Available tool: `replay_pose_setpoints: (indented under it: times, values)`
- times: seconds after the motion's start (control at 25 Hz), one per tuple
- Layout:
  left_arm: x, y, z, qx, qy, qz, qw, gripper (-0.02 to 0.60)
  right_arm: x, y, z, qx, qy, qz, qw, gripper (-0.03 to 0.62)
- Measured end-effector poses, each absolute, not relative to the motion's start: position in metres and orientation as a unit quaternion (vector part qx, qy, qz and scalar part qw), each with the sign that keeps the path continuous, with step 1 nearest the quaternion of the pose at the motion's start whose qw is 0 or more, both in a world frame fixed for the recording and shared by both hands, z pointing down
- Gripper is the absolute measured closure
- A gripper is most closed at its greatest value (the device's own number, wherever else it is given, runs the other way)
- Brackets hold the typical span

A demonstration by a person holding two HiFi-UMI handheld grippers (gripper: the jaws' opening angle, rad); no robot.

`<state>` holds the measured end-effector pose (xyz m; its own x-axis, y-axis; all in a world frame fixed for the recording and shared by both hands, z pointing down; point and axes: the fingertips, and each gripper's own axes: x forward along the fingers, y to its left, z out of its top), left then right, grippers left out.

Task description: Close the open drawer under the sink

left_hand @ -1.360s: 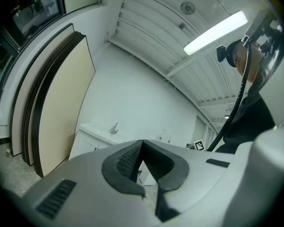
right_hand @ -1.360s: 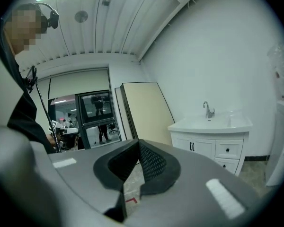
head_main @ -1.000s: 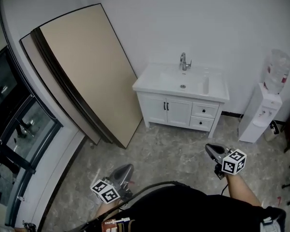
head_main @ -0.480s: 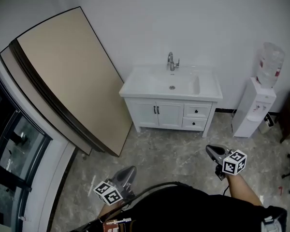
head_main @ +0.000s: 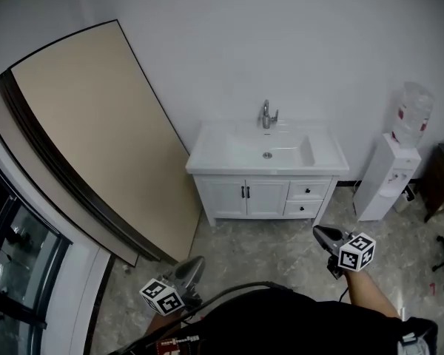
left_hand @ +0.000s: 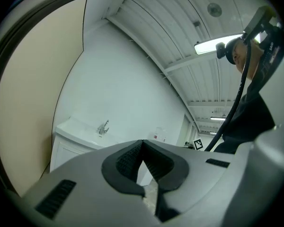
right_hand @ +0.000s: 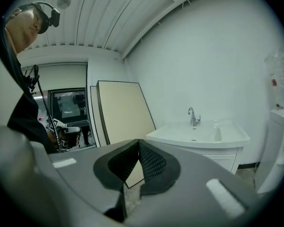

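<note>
The white vanity (head_main: 246,196) with its sink and chrome faucet (head_main: 267,115) stands against the far wall, with two small drawers (head_main: 308,191) at its right side. From here I cannot tell which drawer stands open. My left gripper (head_main: 193,266) hangs low at the bottom left, far from the vanity, shut and empty. My right gripper (head_main: 320,234) is at the lower right, also shut and empty, pointing toward the vanity. In the left gripper view the pads meet at the left gripper (left_hand: 143,144), with the vanity (left_hand: 68,141) beyond. The right gripper (right_hand: 138,144) shows the vanity (right_hand: 203,138) ahead.
Large beige boards (head_main: 89,139) lean on the wall left of the vanity. A white water dispenser (head_main: 388,176) stands to its right, with a dark cabinet (head_main: 436,180) at the right edge. Glass doors (head_main: 15,265) fill the left side. Grey stone floor (head_main: 266,246) lies between me and the vanity.
The whole view has shifted: the vanity has slid from upper right toward the centre and sits lower. Both grippers keep their places in the view, still shut.
</note>
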<state>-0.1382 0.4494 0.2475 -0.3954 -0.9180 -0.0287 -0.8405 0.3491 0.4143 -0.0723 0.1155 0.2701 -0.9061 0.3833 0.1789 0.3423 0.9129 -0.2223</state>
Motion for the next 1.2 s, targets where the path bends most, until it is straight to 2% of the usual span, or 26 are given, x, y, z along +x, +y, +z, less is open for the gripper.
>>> replay_pose_setpoints:
  times: [0.28, 0.56, 1.2]
  values:
    - [-0.203, 0.493, 0.260, 0.547, -0.806, -0.196, 0.116, 0.581, -0.131, 0.155, 0.279, -0.170, -0.973, 0.098, 0.119, 0.592]
    - [-0.250, 0.492, 0.267, 0.543, -0.806, -0.201, 0.125, 0.581, -0.173, 0.152, 0.294, -0.163, -0.971, 0.106, 0.138, 0.592]
    - [-0.349, 0.362, 0.256, 0.470, -0.857, -0.186, 0.101, 0.581, -0.339, 0.015, 0.288, -0.257, -0.955, 0.099, 0.108, 0.592]
